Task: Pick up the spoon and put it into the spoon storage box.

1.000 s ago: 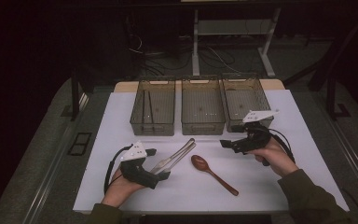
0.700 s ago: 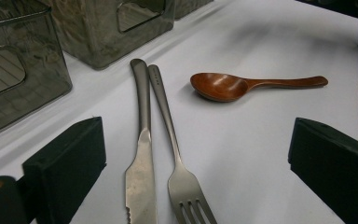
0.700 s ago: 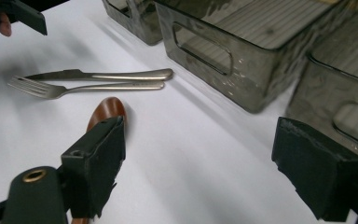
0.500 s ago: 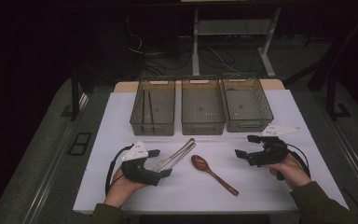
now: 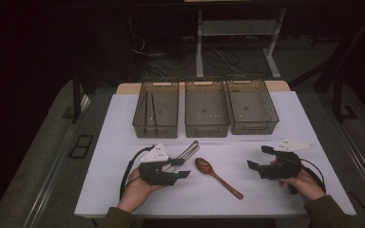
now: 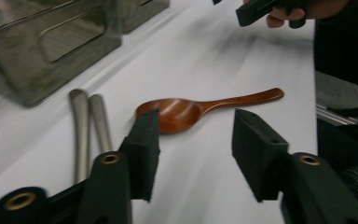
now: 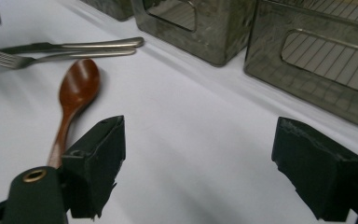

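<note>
The white tabletop (image 5: 123,123) fills the middle of the high view. Along its upper edge three wire baskets (image 5: 206,114) stand in a row, the leftmost one with thin rods inside. Lower left of centre, the left claw (image 5: 178,168) sits over the metal cutlery (image 5: 187,151). Its jaws have just been closing and now stand partly apart with nothing between the pads; the cutlery handles lie just beside its left jaw. The right claw (image 5: 259,157), lower right, is wide open and empty, well apart from everything. Between the two claws lies the wooden spoon (image 5: 217,175), its bowl near the cutlery and nothing blocking it.
</note>
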A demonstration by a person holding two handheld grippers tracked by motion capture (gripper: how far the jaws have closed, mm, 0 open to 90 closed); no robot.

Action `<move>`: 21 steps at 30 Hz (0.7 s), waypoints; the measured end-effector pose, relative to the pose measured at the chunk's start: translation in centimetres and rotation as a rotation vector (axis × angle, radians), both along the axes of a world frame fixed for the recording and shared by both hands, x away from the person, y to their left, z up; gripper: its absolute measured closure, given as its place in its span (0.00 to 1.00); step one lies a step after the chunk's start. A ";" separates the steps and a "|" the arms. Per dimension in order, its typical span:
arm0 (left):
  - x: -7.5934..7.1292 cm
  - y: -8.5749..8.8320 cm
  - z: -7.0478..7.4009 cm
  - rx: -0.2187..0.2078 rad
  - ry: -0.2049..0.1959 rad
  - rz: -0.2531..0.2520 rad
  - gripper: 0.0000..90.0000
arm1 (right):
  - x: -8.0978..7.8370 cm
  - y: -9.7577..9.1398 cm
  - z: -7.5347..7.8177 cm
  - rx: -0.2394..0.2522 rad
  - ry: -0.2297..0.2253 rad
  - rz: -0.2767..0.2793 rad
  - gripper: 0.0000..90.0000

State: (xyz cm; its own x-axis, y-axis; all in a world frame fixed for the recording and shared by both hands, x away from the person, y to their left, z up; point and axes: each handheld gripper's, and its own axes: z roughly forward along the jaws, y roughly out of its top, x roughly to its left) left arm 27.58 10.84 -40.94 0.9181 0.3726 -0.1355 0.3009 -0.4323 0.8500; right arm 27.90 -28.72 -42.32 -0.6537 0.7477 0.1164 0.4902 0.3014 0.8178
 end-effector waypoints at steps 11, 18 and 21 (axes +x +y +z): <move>0.1 -4.1 -1.0 0.051 0.049 -0.126 0.98 | -0.9 0.2 -1.3 -0.043 0.032 0.008 0.19; 0.0 -7.1 -1.6 0.095 0.042 -0.199 0.99 | -0.8 0.2 -1.3 -0.037 0.024 0.007 0.19; -0.1 -8.4 -2.0 0.110 0.049 -0.216 0.99 | -0.9 0.1 -1.2 -0.035 0.022 0.010 0.19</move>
